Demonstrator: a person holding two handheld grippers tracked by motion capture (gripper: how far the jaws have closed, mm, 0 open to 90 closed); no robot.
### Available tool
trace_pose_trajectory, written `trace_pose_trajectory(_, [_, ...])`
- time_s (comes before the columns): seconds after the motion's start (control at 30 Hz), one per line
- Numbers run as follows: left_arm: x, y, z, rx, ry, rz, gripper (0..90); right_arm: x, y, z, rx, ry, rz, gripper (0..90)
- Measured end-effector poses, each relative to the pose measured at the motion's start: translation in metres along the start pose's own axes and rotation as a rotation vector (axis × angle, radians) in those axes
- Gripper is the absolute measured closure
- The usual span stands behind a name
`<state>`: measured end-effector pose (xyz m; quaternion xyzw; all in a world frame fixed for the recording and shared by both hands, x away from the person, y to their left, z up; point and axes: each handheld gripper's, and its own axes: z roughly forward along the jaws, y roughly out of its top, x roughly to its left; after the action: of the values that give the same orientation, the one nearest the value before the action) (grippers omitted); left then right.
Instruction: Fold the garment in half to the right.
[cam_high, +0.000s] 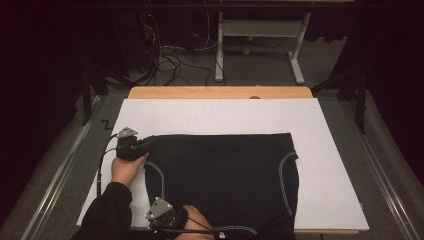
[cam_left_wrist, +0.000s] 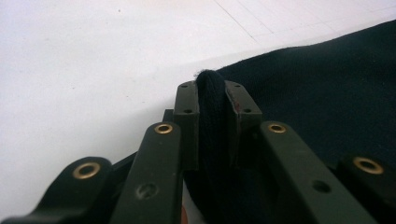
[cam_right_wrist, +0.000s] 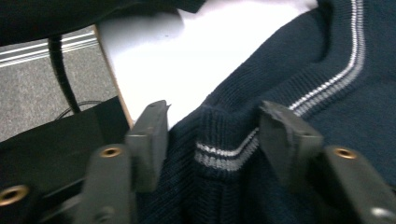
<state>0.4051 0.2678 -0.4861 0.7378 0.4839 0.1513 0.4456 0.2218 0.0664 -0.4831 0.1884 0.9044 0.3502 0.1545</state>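
Sweater (cam_high: 225, 175), white sheet (cam_high: 330, 165) beneath, table (cam_high: 220, 92)

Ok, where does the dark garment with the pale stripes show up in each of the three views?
High view: the dark garment lies spread across the middle of the white sheet.
Left gripper view: it covers the right side, with a fold pinched between the left gripper jaws.
Right gripper view: it spans centre and right, its striped edge between the right gripper jaws, which do not yet press it.
Shared landmark: the white sheet.

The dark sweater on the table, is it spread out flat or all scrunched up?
Mostly spread out flat. The dark sweater lies smooth on the white sheet; only its corner is bunched in the left gripper.
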Motion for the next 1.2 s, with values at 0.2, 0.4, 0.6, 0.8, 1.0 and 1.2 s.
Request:
trace_pose_trajectory(0.2, [0.0, 0.0, 0.0, 0.003, 0.002, 0.001, 73.3, -0.007, 0.0, -0.002, 0.009, -0.029, -0.022, 69.4])
trace_pose_trajectory(0.4, [0.001, 0.0, 0.0, -0.001, -0.01, -0.004, 73.1, -0.015, -0.001, -0.007, 0.004, 0.02, 0.006, 75.1])
trace_pose_trajectory(0.6, [0.002, 0.0, -0.001, 0.0, -0.016, -0.016, 73.2, -0.019, -0.004, -0.022, -0.066, 0.015, 0.04, 75.9])
trace_pose_trajectory(0.8, [0.0, 0.002, 0.0, 0.013, 0.002, -0.009, 73.6, -0.022, -0.006, -0.038, -0.138, 0.012, 0.051, 76.1])
trace_pose_trajectory(1.0, [-0.005, 0.004, -0.003, -0.003, 0.009, -0.106, 73.9, -0.027, -0.007, -0.044, -0.186, 0.038, 0.082, 76.1])
trace_pose_trajectory(1.2, [-0.022, 0.022, -0.007, -0.024, 0.087, -0.125, 74.0, -0.032, -0.004, -0.058, -0.25, 0.022, 0.089, 76.1])
